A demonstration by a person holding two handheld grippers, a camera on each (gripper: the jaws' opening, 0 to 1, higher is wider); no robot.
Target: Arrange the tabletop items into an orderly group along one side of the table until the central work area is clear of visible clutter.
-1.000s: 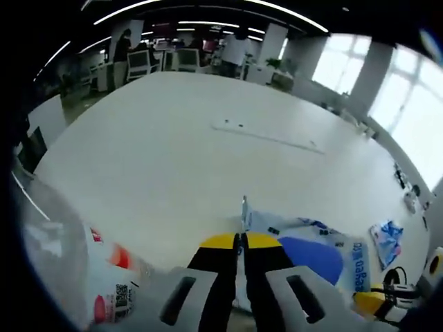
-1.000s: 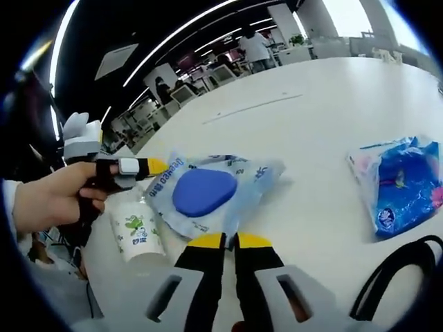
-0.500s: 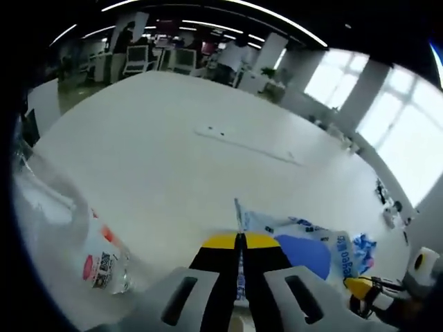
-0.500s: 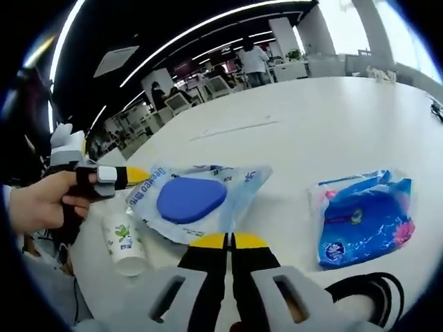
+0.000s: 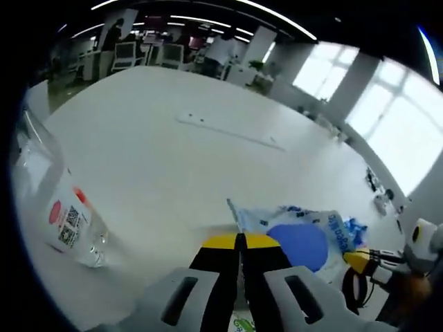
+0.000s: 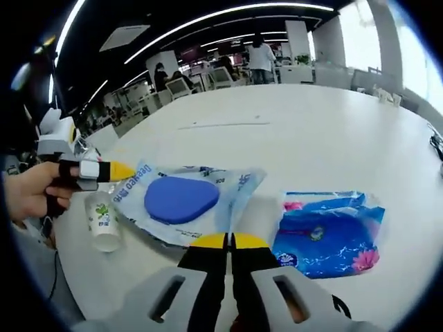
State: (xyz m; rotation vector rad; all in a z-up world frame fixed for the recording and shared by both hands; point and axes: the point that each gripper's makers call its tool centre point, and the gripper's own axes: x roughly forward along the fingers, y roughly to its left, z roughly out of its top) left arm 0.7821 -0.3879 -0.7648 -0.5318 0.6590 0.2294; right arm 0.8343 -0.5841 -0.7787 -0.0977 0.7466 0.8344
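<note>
On the white table [image 6: 332,131] in an open office, both grippers' jaws are closed on the clear sponge packet [image 6: 183,199]; a blue tissue pack [image 6: 325,235] beside it. The plastic bottle [image 5: 59,207] now sits farther off than earlier.

I've drawn my left gripper [image 5: 239,240] back; my right gripper [image 6: 229,241] has lifted, facing the blue packet [image 6: 325,235].
</note>
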